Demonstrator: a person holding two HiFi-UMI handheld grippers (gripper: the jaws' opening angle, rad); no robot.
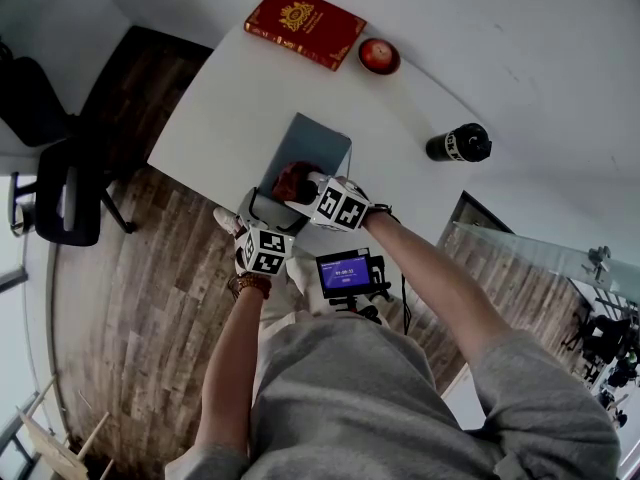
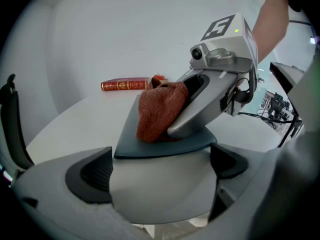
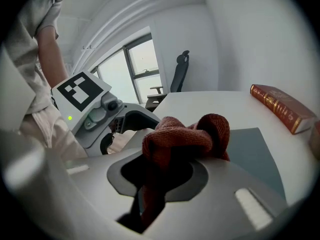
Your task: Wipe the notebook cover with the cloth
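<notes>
Right gripper (image 3: 162, 173) has its jaws clamped on the rust-red cloth (image 3: 186, 134), which sits bunched on the near part of the grey-blue notebook (image 1: 312, 143), and the notebook lies flat by the near edge of the white bench (image 1: 215, 118). That cloth looks soft, light and knitted, so it should squash under pressure, and a hold on its bunched middle suits it. The notebook looks thin, with a smooth cover that could skate on the slick bench top, so pinning its near edge seems wise. Left gripper (image 2: 160, 170) hovers just short of that edge, jaws apart, nothing between them. Farther back lie a red book (image 1: 305, 25), a round red thing (image 1: 379, 56) and a black bottle (image 1: 458, 144). Below is a wooden floor (image 1: 150, 298) with an office chair (image 1: 60, 193), and a window (image 3: 137, 69) beyond.
</notes>
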